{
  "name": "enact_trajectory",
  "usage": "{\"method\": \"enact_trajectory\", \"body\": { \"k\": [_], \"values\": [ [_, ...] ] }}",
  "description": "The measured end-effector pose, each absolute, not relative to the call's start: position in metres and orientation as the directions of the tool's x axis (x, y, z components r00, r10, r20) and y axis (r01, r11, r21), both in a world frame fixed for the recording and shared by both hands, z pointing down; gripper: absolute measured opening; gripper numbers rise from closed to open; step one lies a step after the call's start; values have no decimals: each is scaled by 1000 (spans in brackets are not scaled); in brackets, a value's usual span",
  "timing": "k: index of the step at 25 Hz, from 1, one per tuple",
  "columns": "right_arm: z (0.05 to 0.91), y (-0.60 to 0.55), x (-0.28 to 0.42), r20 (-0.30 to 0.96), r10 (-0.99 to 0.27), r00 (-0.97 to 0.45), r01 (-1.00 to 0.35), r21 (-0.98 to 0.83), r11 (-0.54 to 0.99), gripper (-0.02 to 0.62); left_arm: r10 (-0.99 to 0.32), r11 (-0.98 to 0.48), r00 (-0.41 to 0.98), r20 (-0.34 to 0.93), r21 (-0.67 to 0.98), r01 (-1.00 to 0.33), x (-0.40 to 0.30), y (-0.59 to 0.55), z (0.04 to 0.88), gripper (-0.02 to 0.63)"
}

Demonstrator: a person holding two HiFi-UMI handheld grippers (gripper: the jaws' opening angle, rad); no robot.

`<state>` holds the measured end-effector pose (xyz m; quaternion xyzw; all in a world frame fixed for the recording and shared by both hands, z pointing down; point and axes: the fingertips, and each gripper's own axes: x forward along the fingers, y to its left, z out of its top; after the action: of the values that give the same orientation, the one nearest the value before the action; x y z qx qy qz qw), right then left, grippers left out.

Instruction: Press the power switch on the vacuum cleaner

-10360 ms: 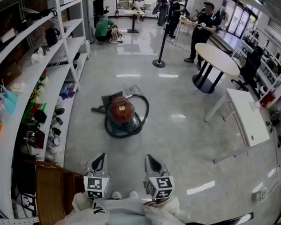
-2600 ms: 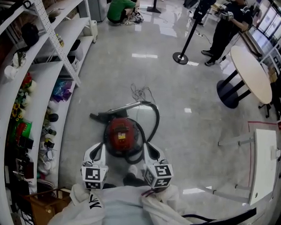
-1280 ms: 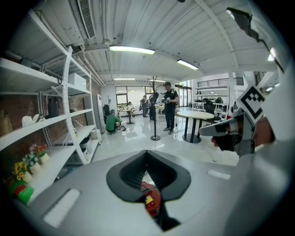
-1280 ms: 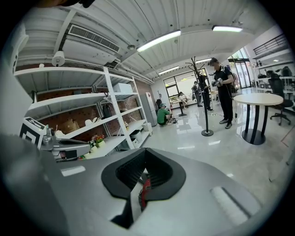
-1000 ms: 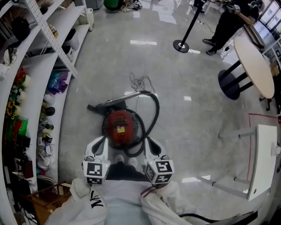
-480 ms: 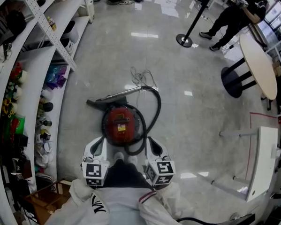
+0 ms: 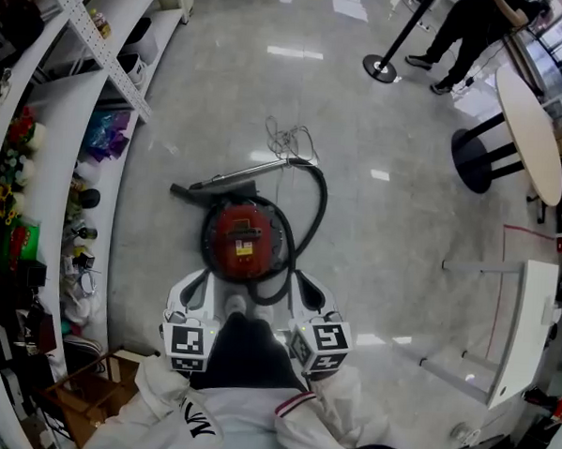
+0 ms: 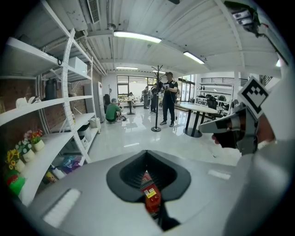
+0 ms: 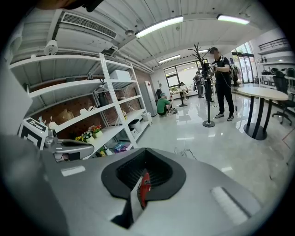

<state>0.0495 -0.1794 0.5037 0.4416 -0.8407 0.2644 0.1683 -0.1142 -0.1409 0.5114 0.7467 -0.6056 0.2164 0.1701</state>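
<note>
The red canister vacuum cleaner lies on the floor just ahead of my feet in the head view. Its black hose loops round it, and the wand points up-left. I cannot pick out the power switch; only a yellow label shows on top. My left gripper hangs at the vacuum's near left edge and my right gripper at its near right edge. Both are shut and hold nothing. In each gripper view only a red sliver of the vacuum shows through the slit between the jaws.
White shelving full of small items runs along the left. A loose coil of cable lies beyond the wand. A round table, a white table and a stanchion base stand to the right. A wooden crate is at lower left.
I have walked up to the vacuum, which was several steps away and now lies right in front of my feet. Both grippers stay shut, now flanking its near edge.
</note>
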Motion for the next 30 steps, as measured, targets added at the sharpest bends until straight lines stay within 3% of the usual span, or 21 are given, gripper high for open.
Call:
{"method": "enact_trajectory", "body": {
  "k": [30],
  "values": [
    [628,-167,27,639,-550,-537,-834,-304,460,1,-759,-229,224,611,71,-971,-108,-151,642,0]
  ]
}}
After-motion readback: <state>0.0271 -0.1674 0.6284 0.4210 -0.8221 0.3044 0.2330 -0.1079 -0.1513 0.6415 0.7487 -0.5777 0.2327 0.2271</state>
